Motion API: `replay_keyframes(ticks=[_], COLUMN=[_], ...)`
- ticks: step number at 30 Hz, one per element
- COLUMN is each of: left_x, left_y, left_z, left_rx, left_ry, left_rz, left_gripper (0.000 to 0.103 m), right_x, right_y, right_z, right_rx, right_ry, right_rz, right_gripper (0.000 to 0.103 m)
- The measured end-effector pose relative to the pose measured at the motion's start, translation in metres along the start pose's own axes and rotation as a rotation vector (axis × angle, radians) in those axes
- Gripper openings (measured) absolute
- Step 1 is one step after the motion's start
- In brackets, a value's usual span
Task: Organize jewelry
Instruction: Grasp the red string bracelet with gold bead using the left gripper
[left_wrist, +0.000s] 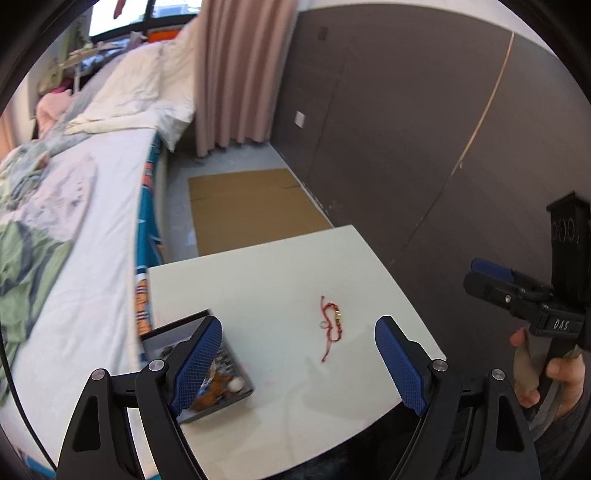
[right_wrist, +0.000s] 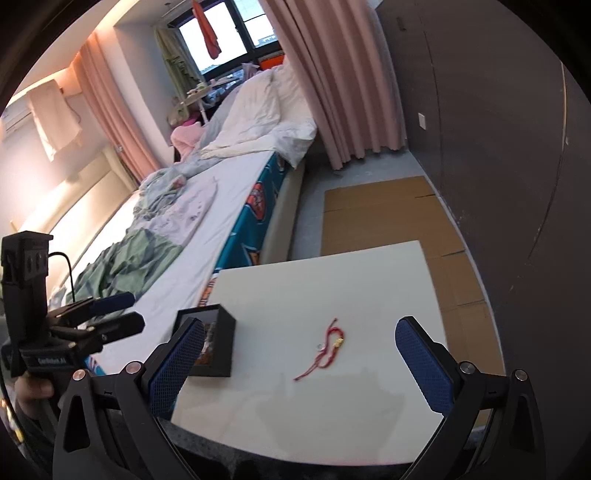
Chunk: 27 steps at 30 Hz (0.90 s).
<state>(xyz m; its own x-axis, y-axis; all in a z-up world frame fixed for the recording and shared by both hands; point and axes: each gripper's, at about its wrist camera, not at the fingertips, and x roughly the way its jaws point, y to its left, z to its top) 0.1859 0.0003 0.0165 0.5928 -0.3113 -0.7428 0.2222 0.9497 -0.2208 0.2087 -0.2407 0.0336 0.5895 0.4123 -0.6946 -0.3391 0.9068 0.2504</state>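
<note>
A red string bracelet with a gold bead (left_wrist: 331, 322) lies loose on the white table (left_wrist: 280, 273); it also shows in the right wrist view (right_wrist: 327, 347). A small silver ring (left_wrist: 323, 325) lies touching it. A black jewelry box (left_wrist: 207, 373), open with trinkets inside, stands at the table's left edge, also in the right wrist view (right_wrist: 212, 343). My left gripper (left_wrist: 299, 365) is open and empty above the table's near side. My right gripper (right_wrist: 299, 365) is open and empty, short of the bracelet.
A bed (left_wrist: 74, 206) with rumpled bedding runs along the table's left side. Flattened cardboard (left_wrist: 251, 206) lies on the floor beyond the table. A dark wall (left_wrist: 406, 129) is on the right and a pink curtain (left_wrist: 236, 74) hangs behind.
</note>
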Motion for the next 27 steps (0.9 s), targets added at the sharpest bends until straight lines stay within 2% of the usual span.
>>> replay_keyframes(ticks=[5, 9, 13, 17, 21, 27], left_x=[0.047, 0.084, 0.119, 0.148, 0.179, 0.21], left_y=[-0.014, -0.022, -0.037, -0.052, -0.062, -0.066], left_z=[0.011, 0.014, 0.013, 0.01, 0.005, -0.002], left_rx=[0.036, 0.044, 0.062, 0.086, 0.111, 0.11], left_ry=[0.066, 0.129, 0.201, 0.255, 0.322, 0.374], left_rz=[-0.026, -0.046, -0.07, -0.08, -0.073, -0.068], left_gripper=[0.083, 0.068, 0.06, 0.051, 0.032, 0.032], right_x=[0.013, 0.024, 0.032, 0.042, 0.05, 0.056], right_y=[-0.032, -0.06, -0.081, -0.102, -0.117, -0.137], right_z=[-0.001, -0.009, -0.02, -0.028, -0.036, -0.043], right_rx=[0.058, 0.147, 0.185, 0.226, 0.246, 0.276], right_ry=[-0.017, 0.012, 0.042, 0.092, 0.122, 0.15], right_rz=[-0.008, -0.009, -0.039, -0.06, -0.076, -0.088], right_gripper=[0.103, 0.097, 0.095, 0.084, 0.084, 0.084])
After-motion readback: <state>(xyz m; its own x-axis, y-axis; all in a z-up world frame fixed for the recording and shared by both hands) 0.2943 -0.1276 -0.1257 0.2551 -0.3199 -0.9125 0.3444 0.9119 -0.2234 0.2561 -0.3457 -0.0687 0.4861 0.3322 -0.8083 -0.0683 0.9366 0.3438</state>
